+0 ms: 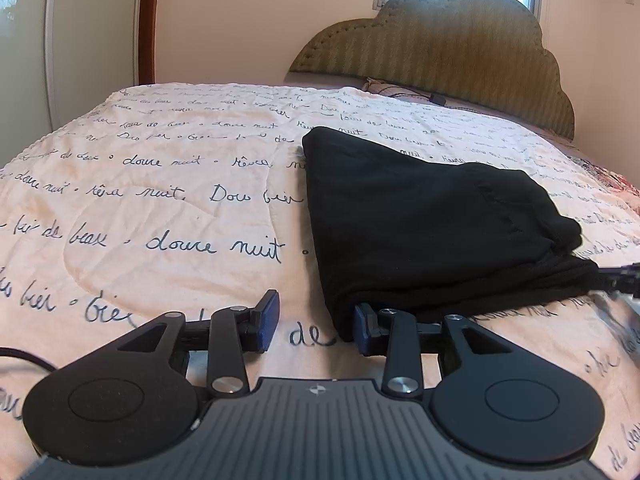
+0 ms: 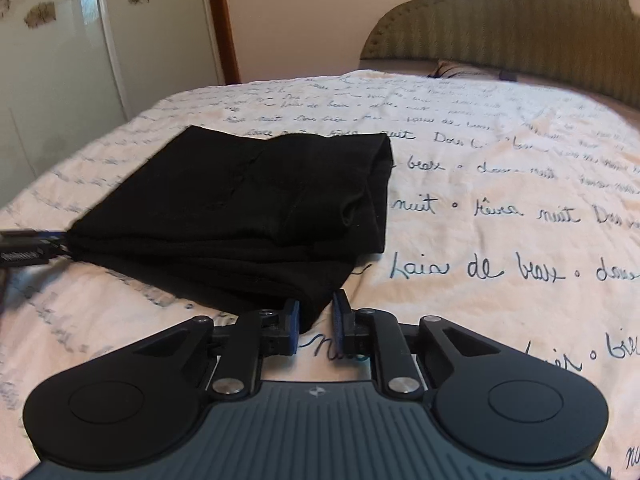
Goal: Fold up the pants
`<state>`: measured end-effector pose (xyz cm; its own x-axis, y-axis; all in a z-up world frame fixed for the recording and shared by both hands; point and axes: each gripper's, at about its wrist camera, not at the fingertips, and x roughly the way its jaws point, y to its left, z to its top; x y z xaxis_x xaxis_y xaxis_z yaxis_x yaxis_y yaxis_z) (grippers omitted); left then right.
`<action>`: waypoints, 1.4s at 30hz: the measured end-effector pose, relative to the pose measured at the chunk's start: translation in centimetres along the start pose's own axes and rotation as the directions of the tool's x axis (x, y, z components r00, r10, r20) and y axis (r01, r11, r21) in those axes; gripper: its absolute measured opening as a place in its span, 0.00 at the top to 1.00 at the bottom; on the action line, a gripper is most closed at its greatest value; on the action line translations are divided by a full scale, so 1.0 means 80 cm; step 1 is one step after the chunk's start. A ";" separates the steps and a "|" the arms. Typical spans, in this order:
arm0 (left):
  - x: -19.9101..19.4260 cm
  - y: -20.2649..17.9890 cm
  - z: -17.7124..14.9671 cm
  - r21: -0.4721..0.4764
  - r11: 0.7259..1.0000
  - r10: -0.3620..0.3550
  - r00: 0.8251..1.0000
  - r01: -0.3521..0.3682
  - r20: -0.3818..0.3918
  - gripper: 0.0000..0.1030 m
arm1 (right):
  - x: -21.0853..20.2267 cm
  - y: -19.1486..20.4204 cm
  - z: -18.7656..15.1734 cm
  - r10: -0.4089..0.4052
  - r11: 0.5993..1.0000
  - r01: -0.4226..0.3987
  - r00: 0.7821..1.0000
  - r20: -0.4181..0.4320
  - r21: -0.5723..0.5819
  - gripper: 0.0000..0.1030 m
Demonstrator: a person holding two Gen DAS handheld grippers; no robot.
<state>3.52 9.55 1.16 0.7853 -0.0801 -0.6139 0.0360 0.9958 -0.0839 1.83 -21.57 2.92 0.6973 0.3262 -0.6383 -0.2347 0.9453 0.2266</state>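
The black pants (image 1: 420, 232) lie folded in a thick rectangle on the bed, right of centre in the left wrist view. My left gripper (image 1: 316, 309) stands open at their near left corner; only its right pad (image 1: 362, 328) touches the cloth. In the right wrist view the pants (image 2: 240, 208) lie left of centre. My right gripper (image 2: 317, 303) has its jaws close together around the near right corner. The left pad (image 2: 294, 322) is against the cloth, and a strip of bedspread shows beside the right pad. Each gripper's tip shows in the other's view, at the frame edge.
The bedspread (image 1: 160, 200) is cream with dark handwriting and covers the whole bed. A padded green headboard (image 1: 460, 48) and a pillow (image 1: 384, 86) are at the far end. A white wardrobe (image 2: 60, 72) stands to the left. A dark cable (image 1: 24, 356) lies near my left gripper.
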 end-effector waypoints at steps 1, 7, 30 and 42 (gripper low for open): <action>-0.010 0.002 0.001 -0.005 1.000 -0.026 1.000 0.026 -0.008 0.55 | -0.012 -0.008 0.005 0.022 0.999 -0.023 1.000 0.014 0.039 0.83; -0.057 -0.008 0.028 0.034 0.978 -0.210 0.976 0.208 0.067 0.40 | -0.066 -0.056 0.056 0.112 0.943 -0.183 0.962 0.250 0.280 0.64; 0.207 -0.025 0.130 -0.091 0.961 -0.267 0.963 0.262 -0.047 0.33 | 0.147 -0.102 0.069 0.174 0.681 -0.331 0.939 0.295 0.653 0.30; 0.113 -0.067 0.101 -0.032 0.997 -0.073 0.997 0.073 -0.023 0.05 | 0.062 -0.013 0.073 0.015 0.898 -0.128 0.965 0.262 0.420 0.06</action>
<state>15.44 3.82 2.42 0.7661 -0.1539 -0.6240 0.0728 0.9854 -0.1537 9.50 -20.99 3.85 0.8465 0.3272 -0.4200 -0.0157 0.8039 0.5945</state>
